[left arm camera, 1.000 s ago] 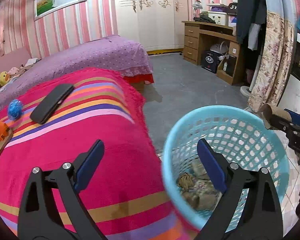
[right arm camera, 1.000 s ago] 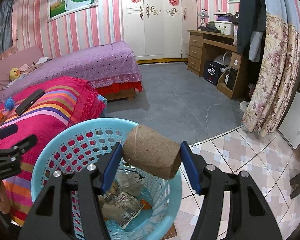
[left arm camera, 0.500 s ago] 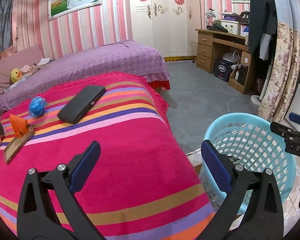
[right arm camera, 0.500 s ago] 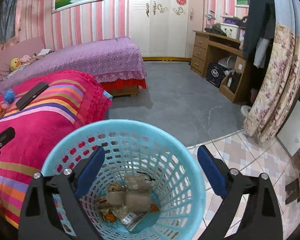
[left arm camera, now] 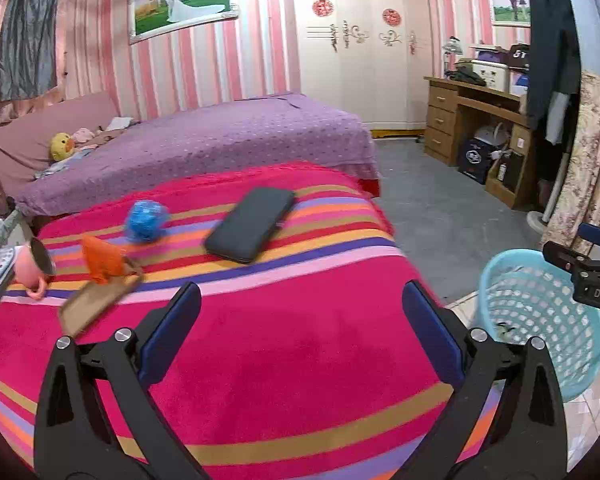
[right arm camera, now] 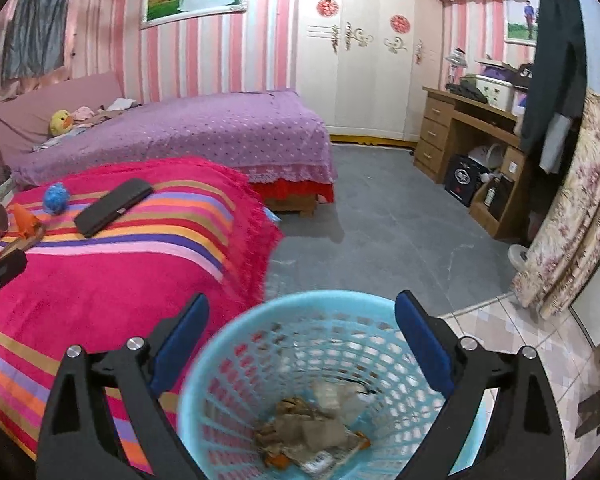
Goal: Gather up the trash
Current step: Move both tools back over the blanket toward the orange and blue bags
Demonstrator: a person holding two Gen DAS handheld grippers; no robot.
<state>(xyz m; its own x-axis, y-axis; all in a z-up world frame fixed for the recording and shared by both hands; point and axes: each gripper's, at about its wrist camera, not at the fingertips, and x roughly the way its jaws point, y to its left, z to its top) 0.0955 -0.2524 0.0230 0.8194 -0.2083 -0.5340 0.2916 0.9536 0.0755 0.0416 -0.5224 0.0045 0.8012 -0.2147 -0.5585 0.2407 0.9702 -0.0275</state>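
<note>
My left gripper (left arm camera: 300, 304) stands open and empty over the pink striped blanket (left arm camera: 284, 360). Beyond it lie a crumpled blue ball (left arm camera: 145, 222), an orange wrapper (left arm camera: 102, 262) and a brown cardboard piece (left arm camera: 100, 304). My right gripper (right arm camera: 302, 308) is open with nothing between its fingers, just above the light-blue mesh basket (right arm camera: 220, 344). Crumpled brown paper and wrappers (right arm camera: 308, 428) lie in the basket's bottom. In the left wrist view the basket (left arm camera: 540, 320) stands on the floor right of the blanket, with the right gripper's tip above its rim.
A black phone case (left arm camera: 252, 230) and a tipped pink mug (left arm camera: 32, 266) lie on the blanket. A purple bed (left arm camera: 220, 136) stands behind it. A wooden desk (right arm camera: 472, 140) and floral curtain (right arm camera: 572, 208) line the right wall, beyond grey floor (right arm camera: 380, 232).
The right gripper opened and the brown cardboard roll it held dropped into the basket. Both grippers pulled back and leftward; the left one now faces the blanket instead of the basket.
</note>
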